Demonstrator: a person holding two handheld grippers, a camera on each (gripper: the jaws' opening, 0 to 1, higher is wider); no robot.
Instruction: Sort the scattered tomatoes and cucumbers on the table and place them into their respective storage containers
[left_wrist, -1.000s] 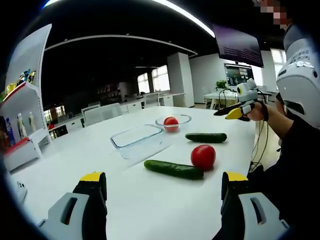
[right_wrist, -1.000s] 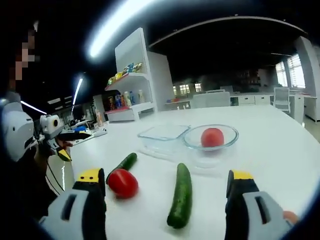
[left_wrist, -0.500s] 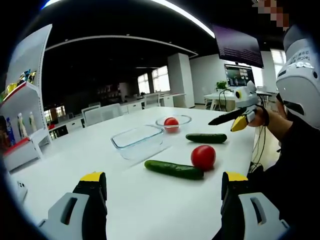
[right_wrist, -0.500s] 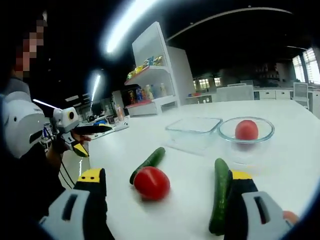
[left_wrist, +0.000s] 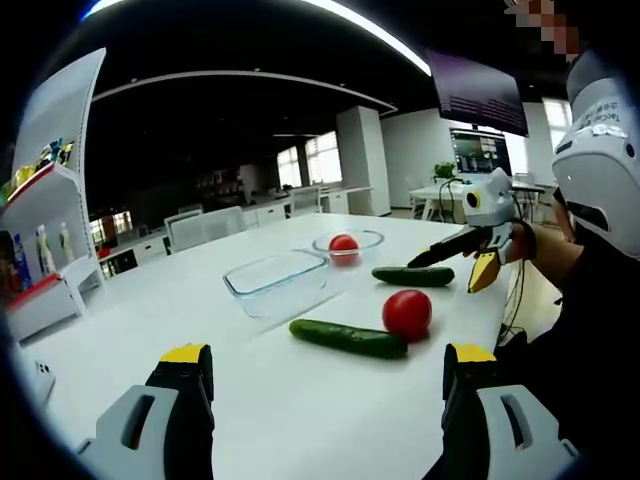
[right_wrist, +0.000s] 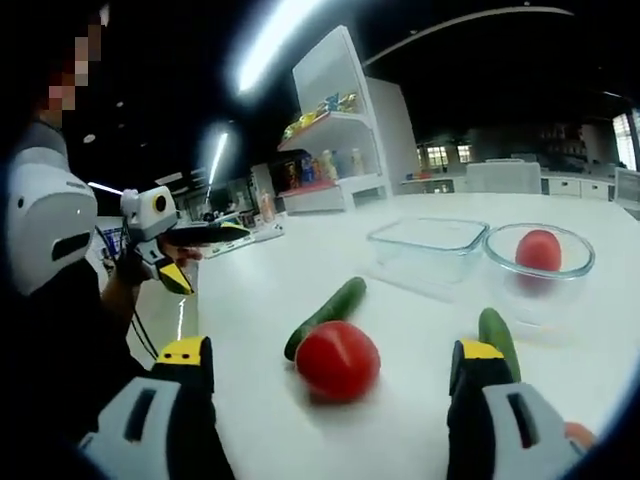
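On the white table the rectangular glass container stands empty, and the round glass bowl beside it already holds one tomato. Two cucumbers and a loose tomato lie unsorted, so most sorting remains. The right gripper, jaws wide and empty, frames that tomato; the left gripper hangs back, equally wide and empty.

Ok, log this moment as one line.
left gripper: open, idle | right gripper: open, nearing loose tomato | round bowl: one tomato | rectangular dish: empty | two cucumbers loose
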